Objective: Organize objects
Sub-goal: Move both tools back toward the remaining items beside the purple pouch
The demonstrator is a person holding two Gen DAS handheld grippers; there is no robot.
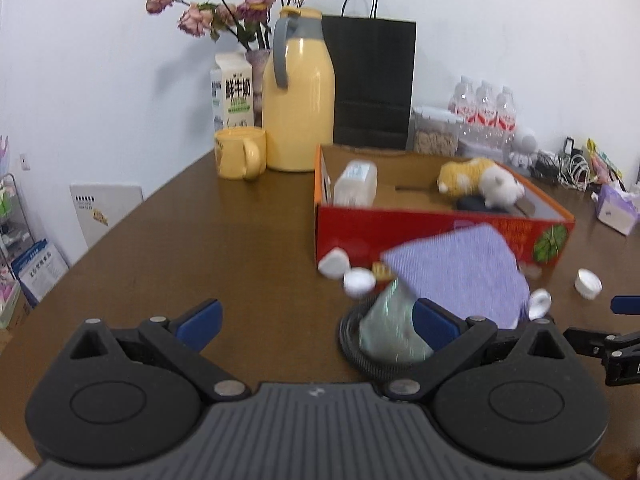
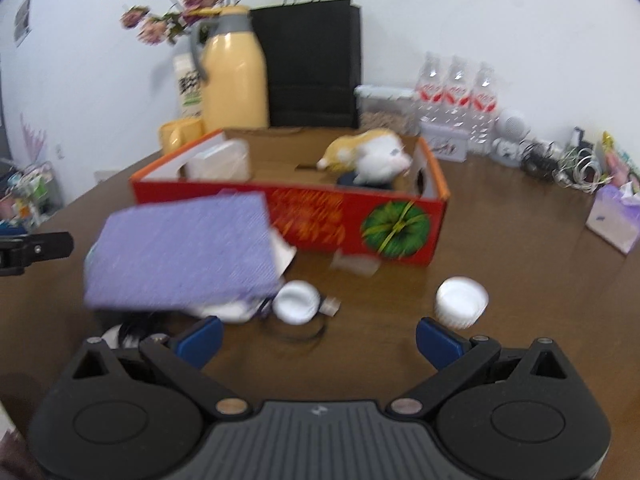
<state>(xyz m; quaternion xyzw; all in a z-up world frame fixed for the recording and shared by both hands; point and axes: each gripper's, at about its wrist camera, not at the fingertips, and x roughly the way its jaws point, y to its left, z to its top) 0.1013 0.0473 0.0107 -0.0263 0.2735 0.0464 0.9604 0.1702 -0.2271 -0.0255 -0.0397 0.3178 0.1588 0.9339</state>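
A red cardboard box (image 1: 400, 232) (image 2: 320, 216) stands open on the brown table, holding a yellow-and-white plush toy (image 1: 480, 180) (image 2: 372, 152) and a white plastic container (image 1: 356, 184) (image 2: 220, 164). In front of it a purple striped flat item (image 1: 456, 268) (image 2: 180, 252) rests on a pile with a greenish packet (image 1: 390, 328) and a black coiled cable (image 1: 352, 344). White caps (image 1: 358, 282) (image 2: 298, 300) (image 2: 462, 296) lie loose nearby. My left gripper (image 1: 318, 320) is open, the packet just inside its right finger. My right gripper (image 2: 319, 340) is open with nothing between its fingers, short of the caps.
A yellow thermos jug (image 1: 298, 92), yellow mug (image 1: 240, 158), milk carton (image 1: 234, 92), dried flowers and a black paper bag (image 1: 372, 80) line the back wall. Water bottles (image 1: 484, 108), cables (image 2: 576, 168) and a tissue pack (image 2: 612, 216) sit at the right.
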